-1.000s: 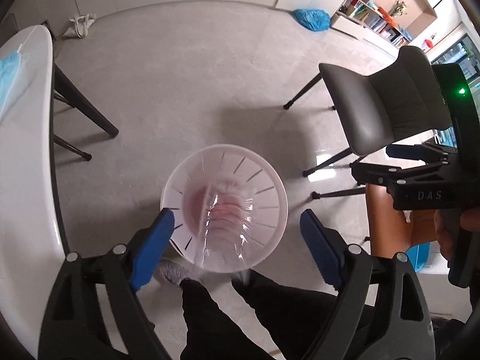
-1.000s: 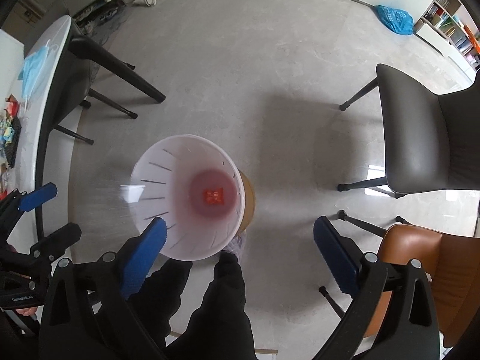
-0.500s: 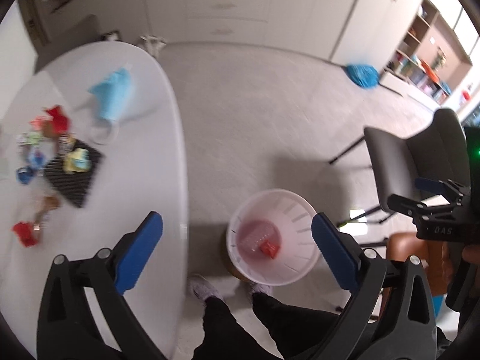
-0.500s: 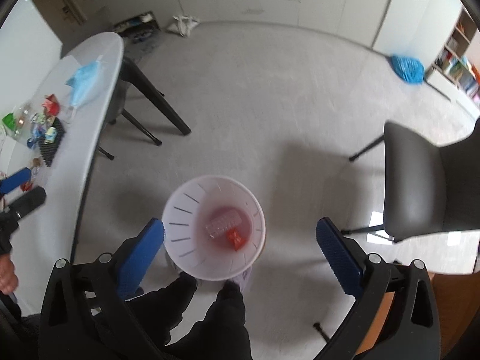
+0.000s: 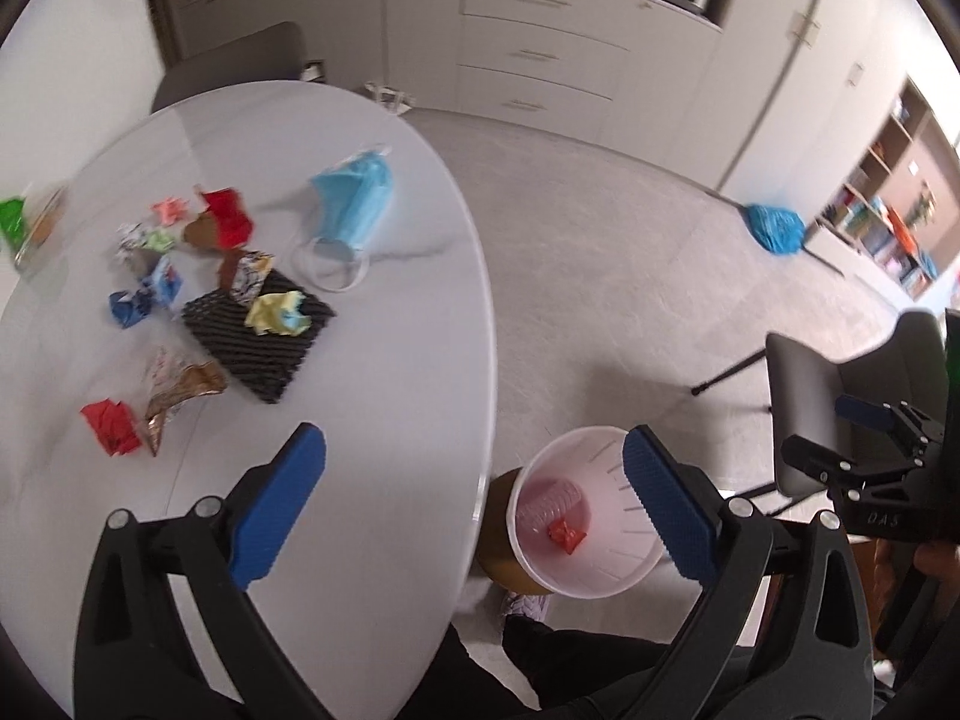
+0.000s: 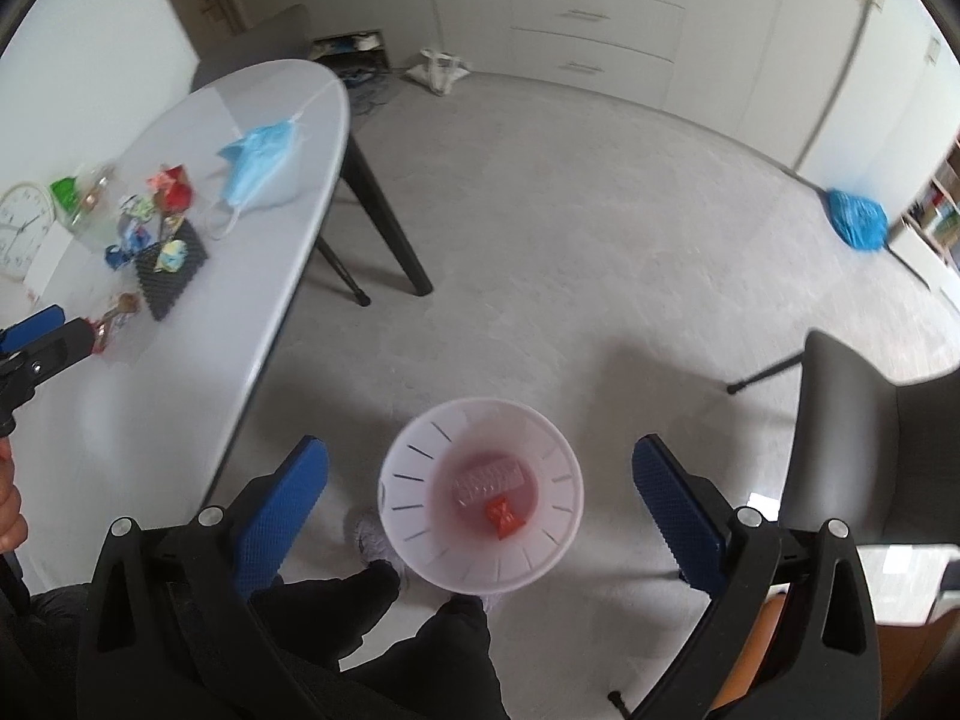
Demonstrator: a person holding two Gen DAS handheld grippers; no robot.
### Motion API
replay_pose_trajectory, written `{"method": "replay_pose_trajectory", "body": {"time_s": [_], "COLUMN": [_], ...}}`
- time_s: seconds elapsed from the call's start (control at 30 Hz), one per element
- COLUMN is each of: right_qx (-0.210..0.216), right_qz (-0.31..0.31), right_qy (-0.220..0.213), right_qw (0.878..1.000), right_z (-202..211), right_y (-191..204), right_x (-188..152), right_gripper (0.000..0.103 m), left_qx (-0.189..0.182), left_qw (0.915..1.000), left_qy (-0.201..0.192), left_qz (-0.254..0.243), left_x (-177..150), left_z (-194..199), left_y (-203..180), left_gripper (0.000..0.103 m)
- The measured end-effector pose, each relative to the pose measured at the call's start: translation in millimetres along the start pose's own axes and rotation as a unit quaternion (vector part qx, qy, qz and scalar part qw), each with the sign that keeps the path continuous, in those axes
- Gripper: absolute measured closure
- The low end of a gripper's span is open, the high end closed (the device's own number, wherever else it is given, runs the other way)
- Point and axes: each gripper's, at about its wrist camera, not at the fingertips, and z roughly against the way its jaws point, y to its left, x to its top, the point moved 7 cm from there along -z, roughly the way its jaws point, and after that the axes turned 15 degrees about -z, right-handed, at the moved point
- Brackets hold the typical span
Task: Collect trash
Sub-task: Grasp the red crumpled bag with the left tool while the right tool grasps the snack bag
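The left gripper [image 5: 474, 510] stands wide, nothing between its blue pads; its jaws have just been opening. It hangs over the near edge of the white table [image 5: 384, 420], left pad over the tabletop, right pad over the rim of the bin [image 5: 585, 579], which sits on the floor just beside the table edge, below and right of this gripper. Ahead of it and to its left the trash lies scattered on the table: a red wrapper [image 5: 110, 425] nearest, a gold wrapper [image 5: 174, 396] touching it, a black mat [image 5: 258, 336] with a yellow scrap [image 5: 276, 315] on it, then several small coloured wrappers further off, too blurred to tell apart. A blue mask [image 5: 354, 201] lies beyond the mat.

The right gripper [image 6: 480, 510] is also spread wide and empty. The bin [image 6: 420, 546] shows directly between its pads, below them. In the bin lie a red piece [image 6: 503, 517] and what looks like a clear crumpled cup [image 6: 489, 480], the two touching. The person's dark trouser legs [image 6: 420, 648] stand just behind the bin. A grey chair [image 6: 870, 450] is to this gripper's right, the table to its left.
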Motion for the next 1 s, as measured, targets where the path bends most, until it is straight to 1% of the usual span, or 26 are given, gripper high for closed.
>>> {"method": "replay_pose_trajectory", "body": {"time_s": [0.17, 0.33, 0.43, 0.5, 0.6, 0.7, 0.83, 0.9, 0.97, 1.0], "right_qx": [0.032, 0.061, 0.073, 0.082, 0.092, 0.099, 0.099, 0.097, 0.097, 0.097], "right_qz": [0.044, 0.093, 0.112, 0.123, 0.134, 0.151, 0.168, 0.173, 0.179, 0.181], "right_qy": [-0.003, 0.005, 0.016, 0.026, 0.035, 0.044, 0.056, 0.062, 0.069, 0.072], "right_qw": [0.999, 0.994, 0.991, 0.989, 0.986, 0.983, 0.979, 0.978, 0.977, 0.976], "right_z": [-5.4, -17.5, -28.8, -37.4, -45.0, -54.6, -67.6, -74.4, -80.9, -83.3], "right_y": [51.0, 110.6, 143.0, 166.6, 192.8, 220.9, 247.2, 257.8, 268.4, 272.0], "right_x": [13.5, 20.0, 22.3, 21.8, 19.8, 19.4, 17.6, 16.7, 14.8, 13.8], "right_gripper": [0.002, 0.002, 0.002, 0.002, 0.002, 0.002, 0.002, 0.002, 0.002, 0.002], "left_qx": [0.024, 0.075, 0.101, 0.113, 0.136, 0.141, 0.130, 0.122, 0.114, 0.109], "left_qw": [0.9984, 0.9929, 0.9854, 0.9783, 0.9686, 0.9599, 0.9492, 0.9455, 0.9431, 0.9427], "left_qy": [-0.003, 0.000, 0.012, 0.018, 0.028, 0.042, 0.052, 0.058, 0.063, 0.066], "left_qz": [0.050, 0.093, 0.136, 0.173, 0.206, 0.239, 0.282, 0.296, 0.306, 0.308], "left_x": [-10.1, -31.8, -52.1, -67.6, -87.6, -105.8, -121.9, -125.0, -127.6, -128.4], "left_z": [4.8, 9.5, 9.8, 8.3, 1.3, -13.3, -37.5, -50.5, -64.3, -69.6], "left_y": [43.4, 104.1, 147.7, 178.5, 218.7, 254.9, 290.8, 301.4, 309.6, 310.0], "left_gripper": [0.008, 0.008, 0.008, 0.008, 0.008, 0.010, 0.018, 0.018, 0.023, 0.024]}}
